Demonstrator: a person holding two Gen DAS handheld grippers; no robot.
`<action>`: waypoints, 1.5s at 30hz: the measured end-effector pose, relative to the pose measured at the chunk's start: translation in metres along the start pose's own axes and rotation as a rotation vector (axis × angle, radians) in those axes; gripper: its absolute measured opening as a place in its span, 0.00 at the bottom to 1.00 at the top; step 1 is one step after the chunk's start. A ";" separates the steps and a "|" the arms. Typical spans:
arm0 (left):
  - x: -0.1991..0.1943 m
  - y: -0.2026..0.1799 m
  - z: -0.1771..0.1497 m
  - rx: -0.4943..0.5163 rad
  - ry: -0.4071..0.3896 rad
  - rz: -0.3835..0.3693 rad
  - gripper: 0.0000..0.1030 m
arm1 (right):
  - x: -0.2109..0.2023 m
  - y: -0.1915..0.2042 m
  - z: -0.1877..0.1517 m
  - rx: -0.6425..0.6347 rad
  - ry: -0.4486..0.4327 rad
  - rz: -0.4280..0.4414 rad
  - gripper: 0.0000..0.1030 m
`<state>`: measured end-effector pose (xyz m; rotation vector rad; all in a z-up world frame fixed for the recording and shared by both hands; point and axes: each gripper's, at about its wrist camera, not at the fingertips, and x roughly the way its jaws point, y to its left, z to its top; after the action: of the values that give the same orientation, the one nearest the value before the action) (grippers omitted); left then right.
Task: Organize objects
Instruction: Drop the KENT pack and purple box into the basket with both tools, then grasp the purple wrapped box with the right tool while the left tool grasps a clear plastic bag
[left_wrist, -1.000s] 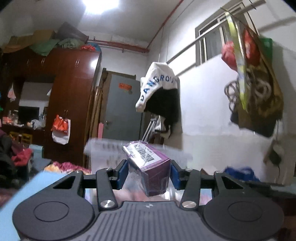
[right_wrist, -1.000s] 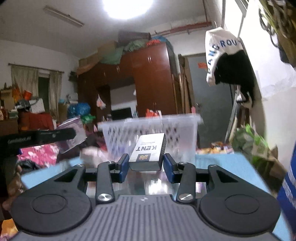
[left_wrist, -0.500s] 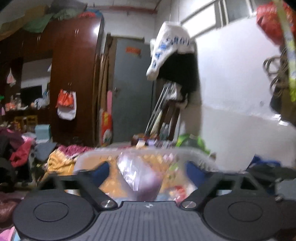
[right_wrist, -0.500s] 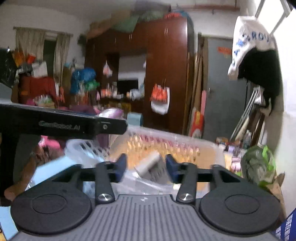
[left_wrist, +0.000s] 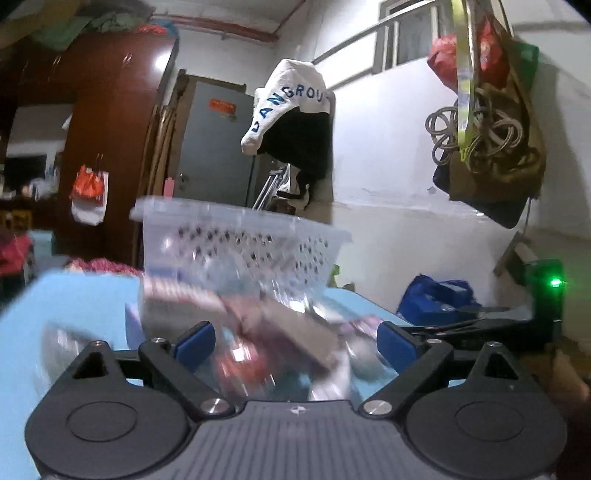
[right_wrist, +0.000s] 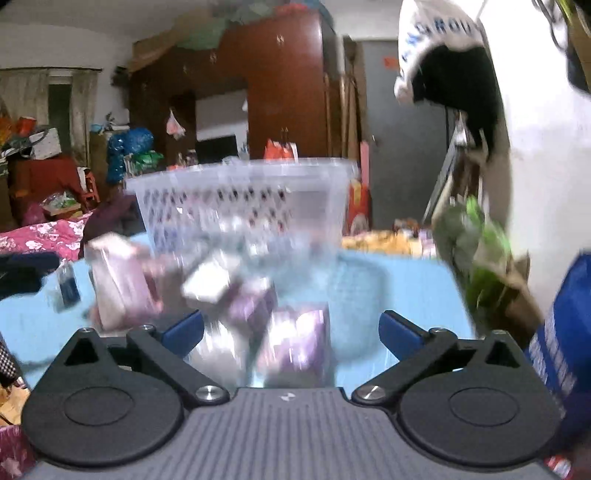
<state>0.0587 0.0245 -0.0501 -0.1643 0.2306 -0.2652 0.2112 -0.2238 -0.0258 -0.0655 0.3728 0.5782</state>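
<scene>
At the table's (right_wrist: 406, 284) far edge sits the perforated basket (right_wrist: 240, 199); blurred boxes (right_wrist: 295, 339) lie before it. Left claw (left_wrist: 295, 341) and right claw (right_wrist: 291, 330) have just been opening, both released, gripping nothing.

Dim indoor light, heavy motion blur across foreground, fisheye-bent edges

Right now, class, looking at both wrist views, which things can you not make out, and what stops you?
- Boxes between the left gripper fingers, left wrist view: motion blur hides labels and their number.
- Boxes before the right gripper, right wrist view: blurred, print unreadable.
- Basket contents: smeared behind its perforated wall in both views.
- Blue bag, right wrist view: cut off by the edge.
</scene>
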 end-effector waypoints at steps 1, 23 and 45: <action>-0.001 -0.002 -0.004 0.005 0.004 -0.010 0.93 | 0.002 0.000 -0.003 0.009 0.006 0.008 1.00; 0.037 -0.032 -0.027 0.122 0.103 -0.002 0.93 | -0.039 0.015 -0.038 0.002 -0.038 0.026 0.53; 0.048 -0.034 -0.034 0.143 0.106 0.038 0.32 | -0.028 0.013 -0.050 -0.007 -0.067 -0.047 0.44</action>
<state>0.0872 -0.0261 -0.0863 -0.0046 0.3188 -0.2523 0.1666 -0.2353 -0.0616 -0.0609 0.3030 0.5342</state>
